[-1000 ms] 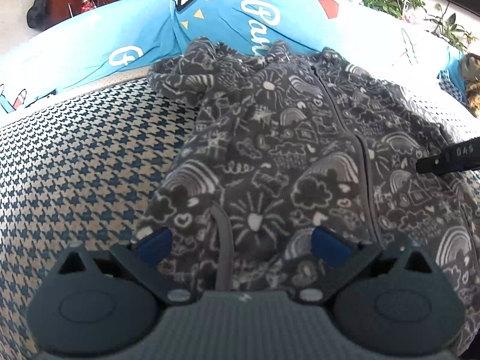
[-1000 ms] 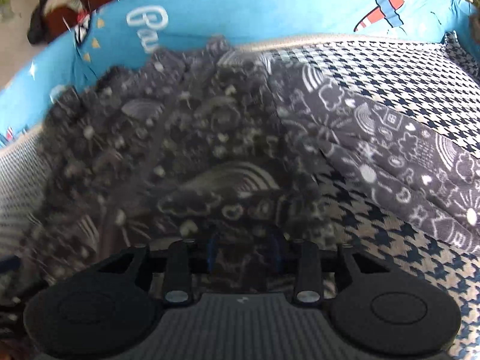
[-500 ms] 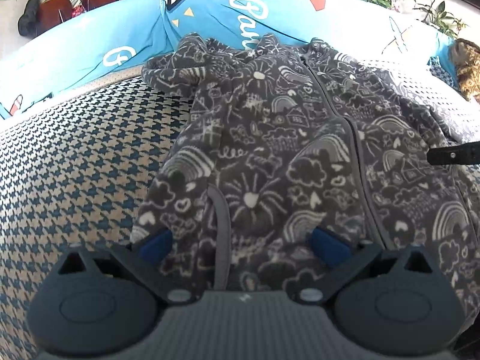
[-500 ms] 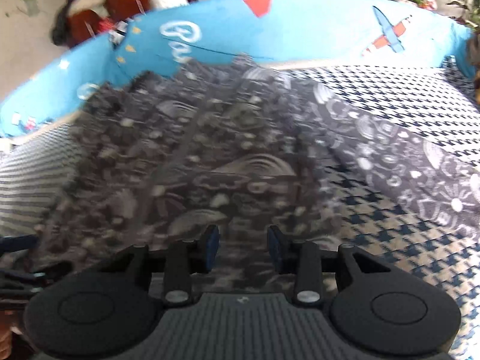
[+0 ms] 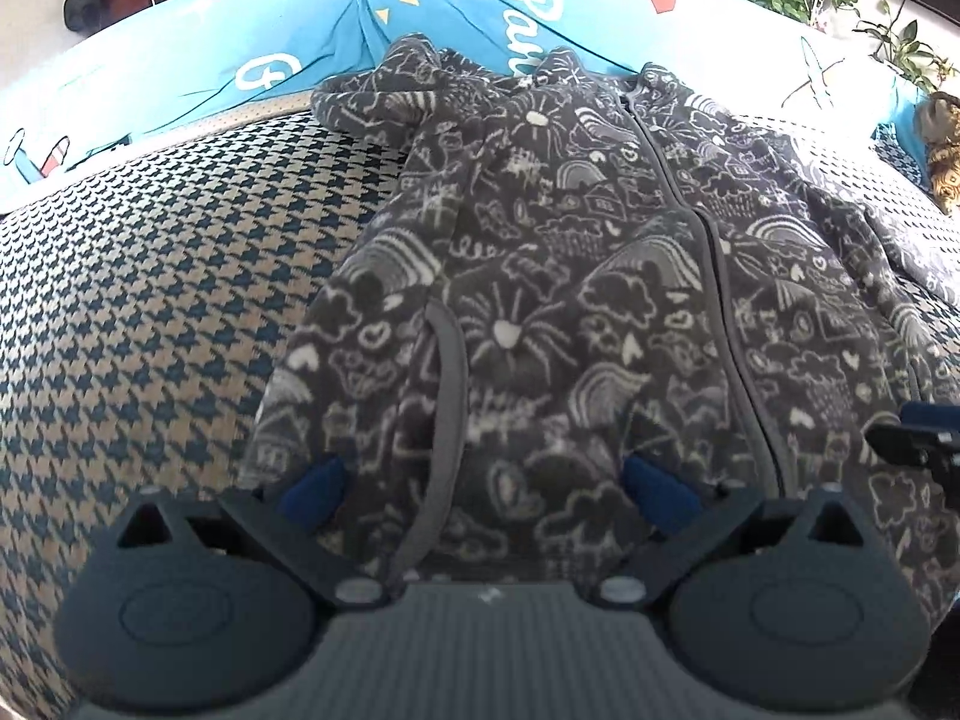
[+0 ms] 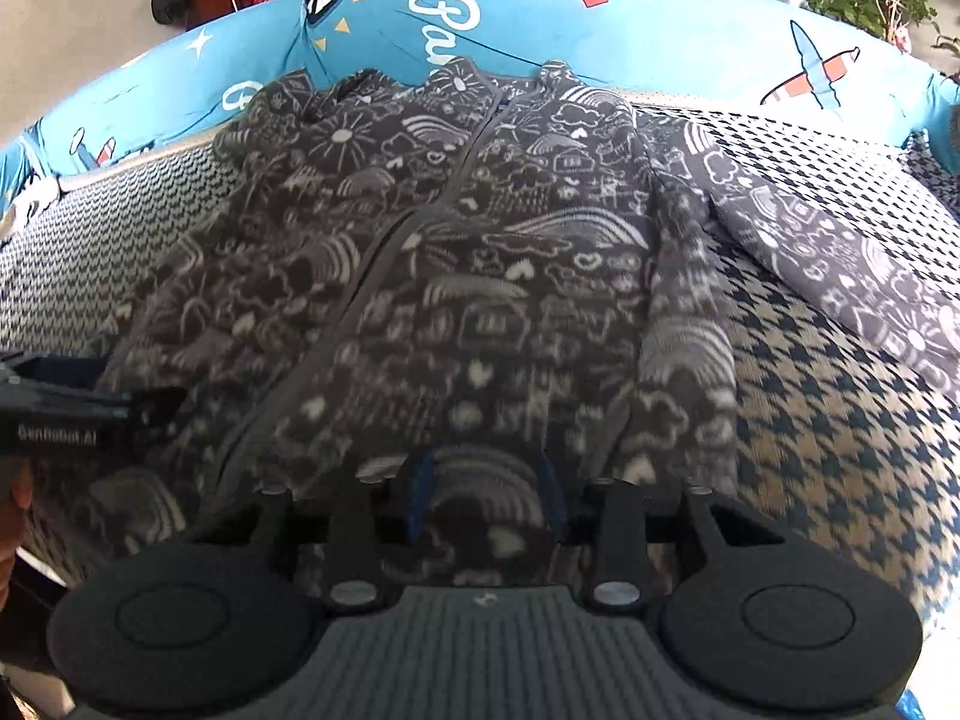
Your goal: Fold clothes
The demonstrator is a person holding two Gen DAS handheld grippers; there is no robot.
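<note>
Left wrist view. Your left gripper [image 5: 486, 489] sits at the bottom of the frame with its blue-tipped fingers [image 5: 312, 489] spread wide, nothing between them. The grey patterned fleece jacket [image 5: 576, 276] lies flat, front up, across the middle and right of the frame on the houndstooth cover [image 5: 150, 300]; its hem reaches down between the fingers. The zip [image 5: 714, 276] runs from the collar at upper centre down toward the lower right. One sleeve [image 5: 384, 96] is bunched at the upper centre-left, against the blue printed cushion [image 5: 240, 18]. At the right edge you see the tip of your right gripper [image 5: 918, 435] over the jacket's lower right part.

Right wrist view. Your right gripper [image 6: 486, 489] is at bottom centre, its fingers [image 6: 420, 489] set at a narrow gap, parted and gripping nothing; the jacket [image 6: 480, 276] hem lies just beyond them. The other sleeve [image 6: 840, 264] stretches out toward the right edge over the houndstooth cover [image 6: 840, 450]. Your left gripper [image 6: 66, 408] enters at the left edge. The lower jacket is blurred here.
</note>
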